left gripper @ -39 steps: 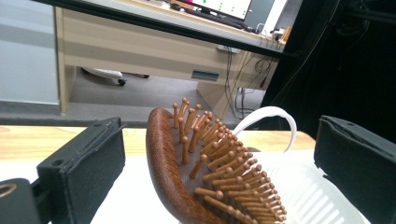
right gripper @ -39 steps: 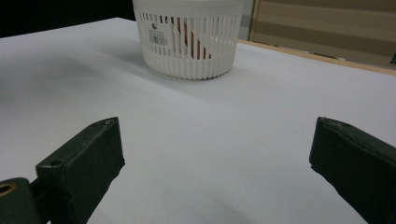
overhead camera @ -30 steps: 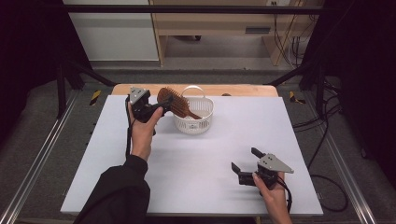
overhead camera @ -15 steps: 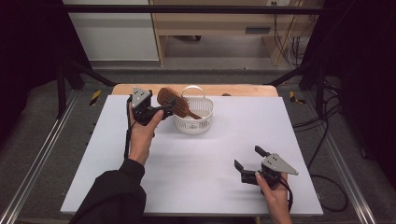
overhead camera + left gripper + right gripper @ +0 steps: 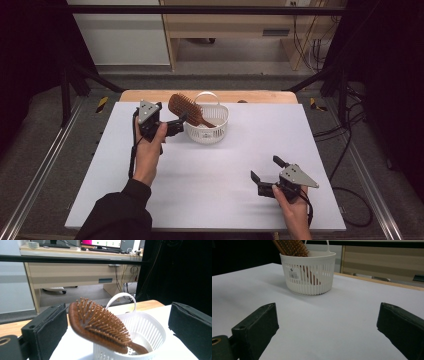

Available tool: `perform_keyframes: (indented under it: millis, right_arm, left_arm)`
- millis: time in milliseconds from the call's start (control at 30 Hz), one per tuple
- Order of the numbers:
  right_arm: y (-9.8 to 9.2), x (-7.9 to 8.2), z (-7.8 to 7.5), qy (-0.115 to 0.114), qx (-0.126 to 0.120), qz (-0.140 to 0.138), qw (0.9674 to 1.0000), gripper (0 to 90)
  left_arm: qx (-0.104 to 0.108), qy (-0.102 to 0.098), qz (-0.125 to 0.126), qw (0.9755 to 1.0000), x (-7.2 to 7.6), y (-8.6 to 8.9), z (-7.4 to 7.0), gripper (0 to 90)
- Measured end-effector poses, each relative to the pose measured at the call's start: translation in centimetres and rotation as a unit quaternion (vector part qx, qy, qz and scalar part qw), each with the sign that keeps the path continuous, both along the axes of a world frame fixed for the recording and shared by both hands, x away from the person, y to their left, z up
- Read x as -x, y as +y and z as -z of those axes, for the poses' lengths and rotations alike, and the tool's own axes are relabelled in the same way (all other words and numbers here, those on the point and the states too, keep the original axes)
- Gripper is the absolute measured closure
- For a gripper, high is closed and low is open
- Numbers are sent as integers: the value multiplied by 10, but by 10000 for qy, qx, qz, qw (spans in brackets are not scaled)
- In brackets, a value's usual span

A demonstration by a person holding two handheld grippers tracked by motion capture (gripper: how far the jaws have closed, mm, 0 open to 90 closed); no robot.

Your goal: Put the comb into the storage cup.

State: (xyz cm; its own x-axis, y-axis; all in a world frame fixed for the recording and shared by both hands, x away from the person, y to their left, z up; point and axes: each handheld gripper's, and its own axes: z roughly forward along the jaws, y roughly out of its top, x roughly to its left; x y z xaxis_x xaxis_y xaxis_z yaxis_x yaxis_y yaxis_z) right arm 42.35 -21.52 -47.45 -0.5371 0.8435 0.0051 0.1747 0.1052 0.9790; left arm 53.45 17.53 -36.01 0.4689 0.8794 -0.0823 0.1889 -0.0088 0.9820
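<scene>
The brush stands slantwise in the basket, handle end down inside and its bristled head leaning out over the rim toward the left gripper. That gripper sits just beside the head, its jaws released and wide; in the left gripper view the brush lies between them but touches neither. The right gripper rests near the front of the counter, well apart from the basket, jaws also released with nothing between them.

The brush looks like stiff, light wood with a smooth, rounded back that could slip, and the bristle pins give little to bear on. The firmest hold is probably across the head's edges or lower at the neck. The basket is thin slatted plastic, light enough to tip or slide if the brush is dragged against its rim, and its arched handle rises close behind the head. Lifting straight up along the brush's lean seems safest.
</scene>
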Motion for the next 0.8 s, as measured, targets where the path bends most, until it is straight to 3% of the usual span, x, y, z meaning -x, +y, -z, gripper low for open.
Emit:
perform_keyframes:
  millis: [333,633,800]
  right_arm:
    - [-1,1,1,0,-28,-37,10000,32]
    - [-1,0,1,41,-14,-77,10000,37]
    - [-1,1,1,35,-5,-83,10000,36]
  left_arm:
    - [30,76,-57,10000,20,18,-5,24]
    - [-167,67,-49,9998,36,30,-4,32]
    - [-140,38,-49,9999,44,39,-4,31]
